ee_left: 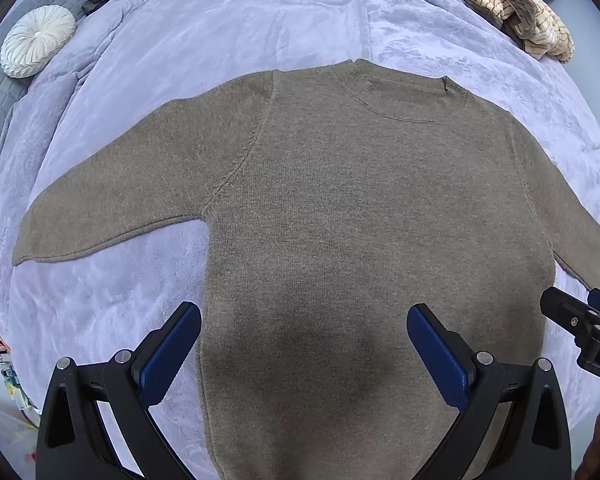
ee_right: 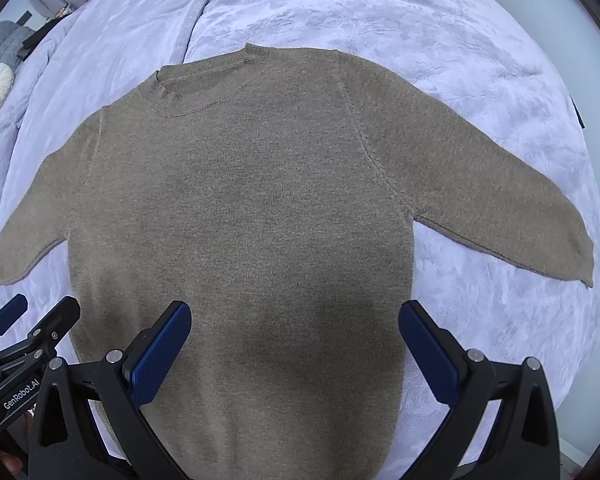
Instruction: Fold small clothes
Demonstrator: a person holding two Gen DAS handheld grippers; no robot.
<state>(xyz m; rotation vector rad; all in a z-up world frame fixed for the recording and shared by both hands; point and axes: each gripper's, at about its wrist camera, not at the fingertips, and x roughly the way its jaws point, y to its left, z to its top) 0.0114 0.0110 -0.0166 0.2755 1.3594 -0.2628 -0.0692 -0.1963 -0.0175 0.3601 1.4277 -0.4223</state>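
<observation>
Risk, as we judged it: the soft knit could bunch or drag on the plush blanket (ee_left: 100,320) if pinched unevenly. Left claw (ee_left: 304,336) and right claw (ee_right: 294,334): both released wide, gripping nothing, poised over the lower body. Sweater (ee_left: 340,200): spread flat on the bed, sleeves out, collar farthest.
</observation>
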